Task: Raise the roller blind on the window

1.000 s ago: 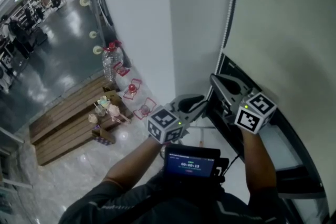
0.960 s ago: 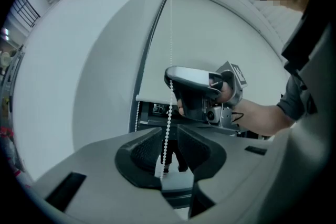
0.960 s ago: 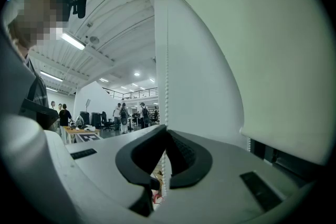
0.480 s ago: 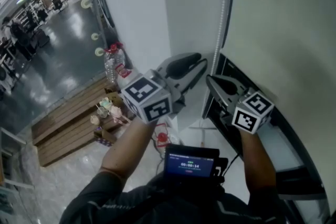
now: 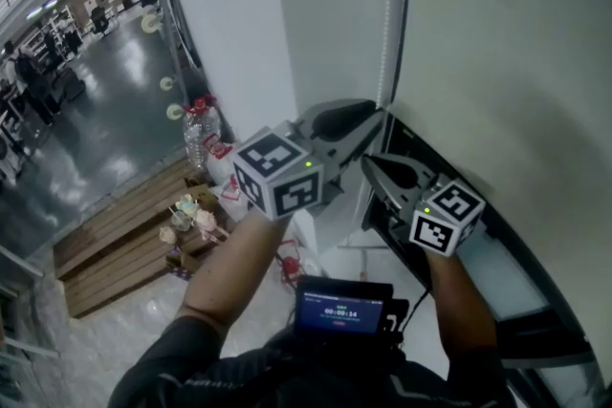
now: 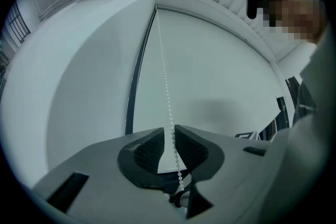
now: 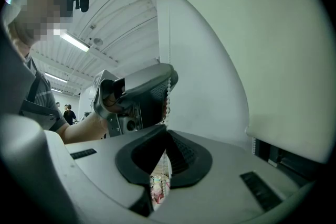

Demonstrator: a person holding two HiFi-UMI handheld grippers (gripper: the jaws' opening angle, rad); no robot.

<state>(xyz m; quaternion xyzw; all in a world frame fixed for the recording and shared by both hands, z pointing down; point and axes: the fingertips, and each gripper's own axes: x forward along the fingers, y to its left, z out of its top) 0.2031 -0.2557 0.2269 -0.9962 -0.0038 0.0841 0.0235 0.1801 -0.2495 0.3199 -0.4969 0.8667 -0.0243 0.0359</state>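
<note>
The cream roller blind (image 5: pixel 507 62) hangs over the dark window frame (image 5: pixel 497 234), and its white bead chain (image 5: pixel 387 14) drops along its left edge. My left gripper (image 5: pixel 379 115) is the upper one. In the left gripper view the bead chain (image 6: pixel 167 97) runs through a narrow gap between its pads (image 6: pixel 149 147); the jaws have just been closing and stand open round it. Just below, my right gripper (image 5: pixel 368 164) is shut on the chain (image 7: pixel 167 107).
A white wall (image 5: pixel 239 33) stands left of the window. Far below on the floor are wooden planks (image 5: pixel 115 234), water bottles (image 5: pixel 201 124) and small cups (image 5: pixel 186 215). A device with a lit screen (image 5: pixel 339 311) hangs at my chest.
My left gripper has risen along the chain from beside the right gripper to just above it. The right gripper has stayed where it was.
</note>
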